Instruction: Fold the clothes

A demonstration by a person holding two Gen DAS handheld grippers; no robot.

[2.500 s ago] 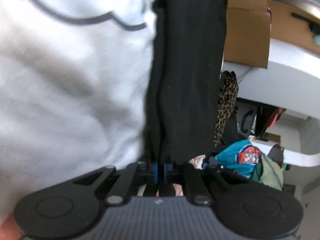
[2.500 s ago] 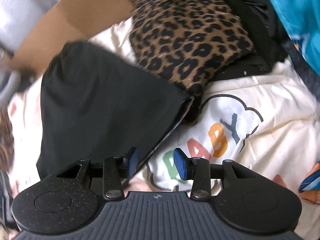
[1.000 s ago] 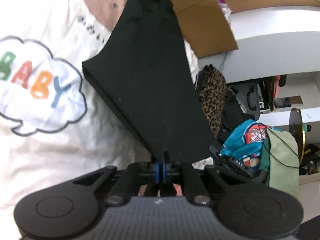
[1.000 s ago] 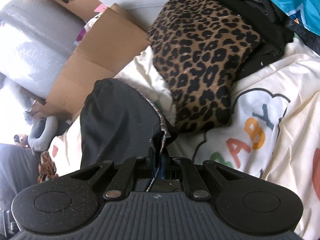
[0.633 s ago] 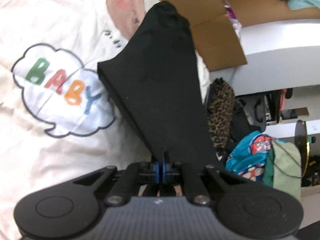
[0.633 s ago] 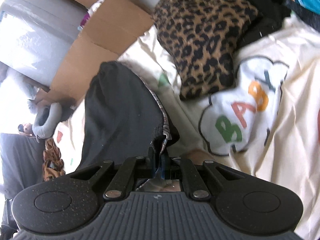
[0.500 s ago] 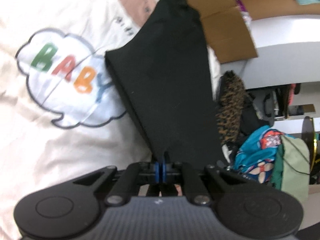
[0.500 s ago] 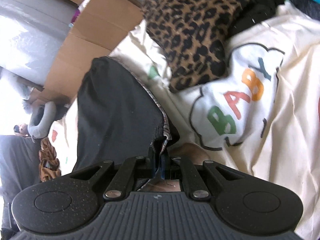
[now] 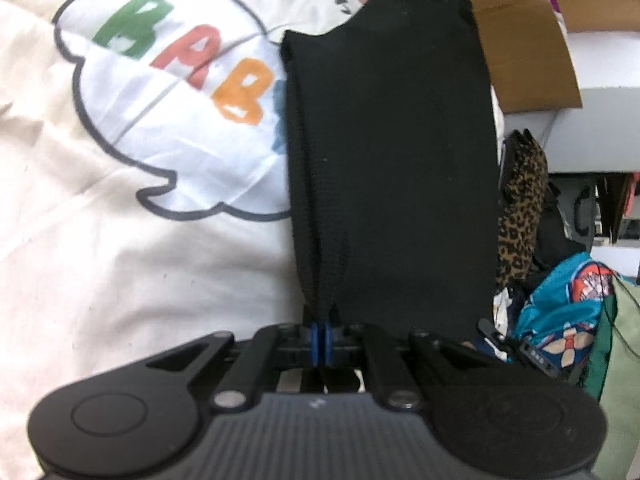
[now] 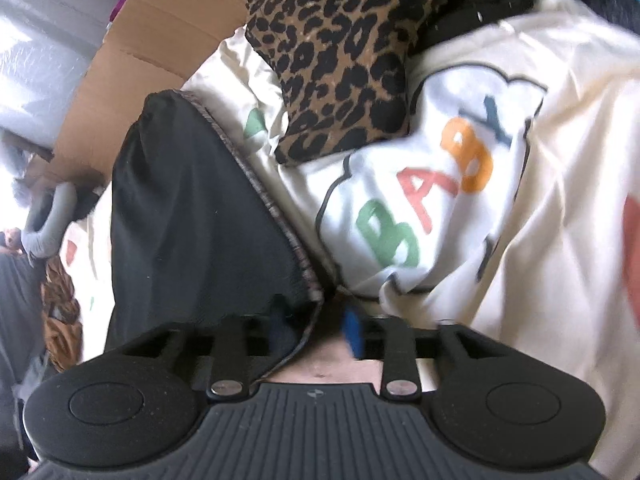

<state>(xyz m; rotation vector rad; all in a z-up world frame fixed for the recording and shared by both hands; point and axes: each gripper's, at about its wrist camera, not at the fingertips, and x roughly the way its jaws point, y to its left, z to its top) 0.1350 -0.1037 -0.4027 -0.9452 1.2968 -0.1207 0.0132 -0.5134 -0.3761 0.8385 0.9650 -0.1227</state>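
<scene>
A folded black garment stretches away from my left gripper, which is shut on its near edge. It lies over a cream sheet printed with a "BABY" cloud. In the right wrist view the same black garment fills the lower left, its grey-trimmed edge running down to my right gripper. That gripper is open, its blue pads spread, and the garment's corner lies loose between the fingers.
A leopard-print garment lies on the sheet beyond the black one. A cardboard box stands behind. A pile of clothes, teal and green, sits at the right of the left wrist view. A person appears far left.
My right gripper, shut on the black garment's corner half a second ago, has opened and let it go. The left gripper stays shut on the garment, now laid lower and flatter on the sheet.
</scene>
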